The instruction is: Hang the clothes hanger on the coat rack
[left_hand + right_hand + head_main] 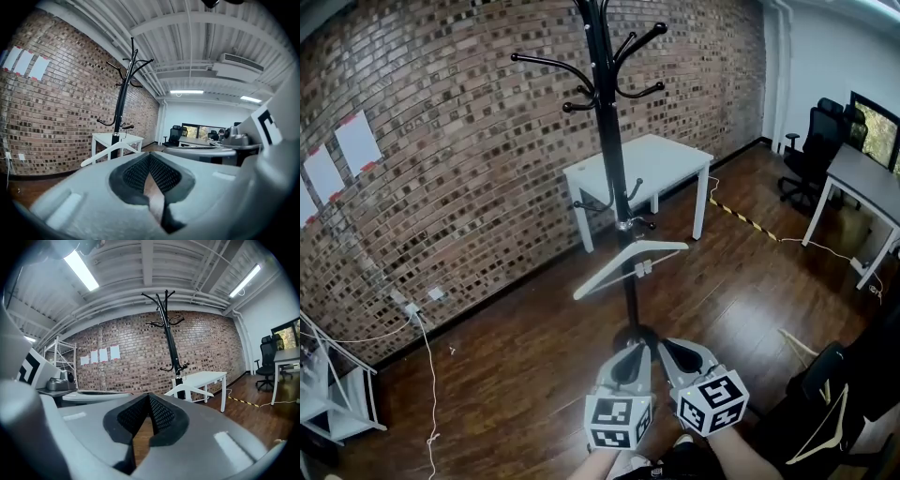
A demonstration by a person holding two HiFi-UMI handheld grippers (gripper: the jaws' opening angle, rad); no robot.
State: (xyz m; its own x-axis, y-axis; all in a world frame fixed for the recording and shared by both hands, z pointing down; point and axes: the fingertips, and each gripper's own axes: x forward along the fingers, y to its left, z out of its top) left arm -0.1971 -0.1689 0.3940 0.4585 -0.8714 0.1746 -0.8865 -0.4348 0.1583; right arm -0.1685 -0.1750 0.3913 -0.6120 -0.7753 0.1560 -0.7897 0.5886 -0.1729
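A black coat rack [614,159] stands on the wooden floor in front of the brick wall. A white clothes hanger [628,264] hangs from one of its lower hooks, tilted down to the left. My left gripper [635,350] and right gripper [668,346] sit side by side below the hanger, near the rack's base, apart from both. Both are shut with nothing between the jaws. In the left gripper view the coat rack [123,93] and hanger [105,153] are beyond the shut left gripper [149,157]. In the right gripper view the coat rack [169,338] and hanger [188,390] are ahead of the shut right gripper [149,397].
A white table [652,157] stands behind the rack against the wall. A grey desk [864,176] and black office chair [814,148] are at the right. Another pale hanger [827,433] lies on a dark thing at the bottom right. A white shelf [328,398] stands at the left.
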